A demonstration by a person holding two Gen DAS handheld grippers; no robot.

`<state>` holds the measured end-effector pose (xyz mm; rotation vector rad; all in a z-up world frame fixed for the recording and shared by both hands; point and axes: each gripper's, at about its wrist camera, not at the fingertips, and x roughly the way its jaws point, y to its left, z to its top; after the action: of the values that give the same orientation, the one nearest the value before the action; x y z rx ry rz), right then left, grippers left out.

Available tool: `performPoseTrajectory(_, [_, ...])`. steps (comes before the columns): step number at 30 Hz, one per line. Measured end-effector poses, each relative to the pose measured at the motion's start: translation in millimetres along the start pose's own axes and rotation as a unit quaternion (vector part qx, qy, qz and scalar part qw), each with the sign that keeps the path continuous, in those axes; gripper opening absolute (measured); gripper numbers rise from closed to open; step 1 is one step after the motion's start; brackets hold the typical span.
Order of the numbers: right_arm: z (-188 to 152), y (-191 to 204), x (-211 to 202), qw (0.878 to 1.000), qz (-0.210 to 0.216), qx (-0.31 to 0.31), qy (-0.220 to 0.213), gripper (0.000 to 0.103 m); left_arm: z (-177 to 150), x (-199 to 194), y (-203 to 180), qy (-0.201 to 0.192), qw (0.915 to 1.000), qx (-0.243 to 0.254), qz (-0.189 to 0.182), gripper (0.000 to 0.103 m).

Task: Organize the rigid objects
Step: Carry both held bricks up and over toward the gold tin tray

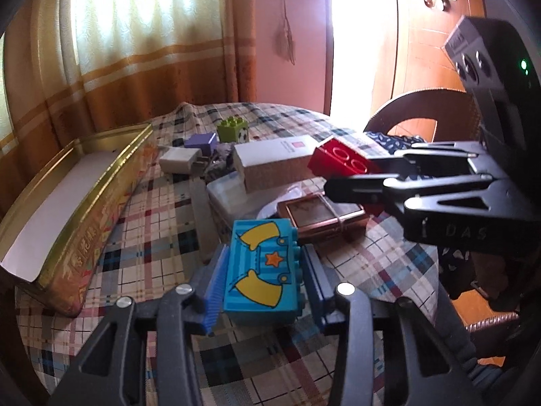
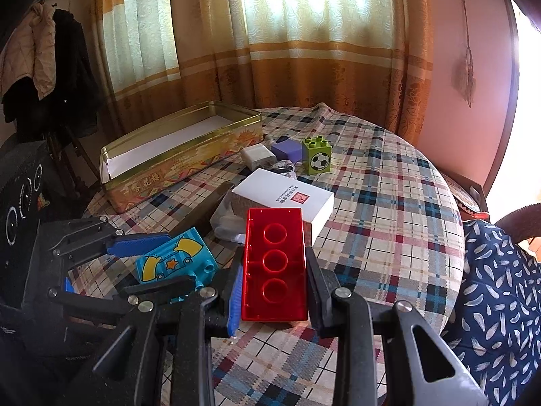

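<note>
You've got the right gripper (image 2: 274,291) clenched on the glossy red plastic brick (image 2: 274,265); the left gripper (image 1: 262,280) brackets the turquoise printed toy block (image 1: 262,272), grip unclear; both are near the open gold tin box (image 2: 189,165), presumably where they go.

Left wrist view sits low over the table (image 1: 142,216), close, aimed toward the curtained far edge. Right wrist view is angled likewise from the near edge. Shared: gold tin (image 1: 84,209) (image 2: 175,155), green block (image 1: 233,130) (image 2: 316,154), white box (image 1: 274,160) (image 2: 287,196).
</note>
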<state>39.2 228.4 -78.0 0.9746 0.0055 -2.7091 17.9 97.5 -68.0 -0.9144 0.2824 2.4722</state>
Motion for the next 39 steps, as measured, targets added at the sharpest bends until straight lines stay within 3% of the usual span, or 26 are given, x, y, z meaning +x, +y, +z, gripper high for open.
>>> performPoseTrajectory(4, [0.2, -0.2, -1.6, 1.0, 0.003, 0.002, -0.012, 0.034, 5.6, -9.6, 2.0, -0.028, 0.9993, -0.001, 0.026, 0.042])
performPoseTrajectory(14, [3.3, 8.2, -2.2, 0.999, 0.011, -0.003, -0.034, 0.034, 12.3, -14.0, 28.7, -0.051, 0.9957, -0.043, 0.065, 0.042])
performPoseTrajectory(39, [47.7, 52.7, 4.5, 0.991, 0.022, -0.022, -0.133, 0.034, 11.8, -22.6, 73.3, -0.089, 0.9827, -0.116, 0.114, 0.042])
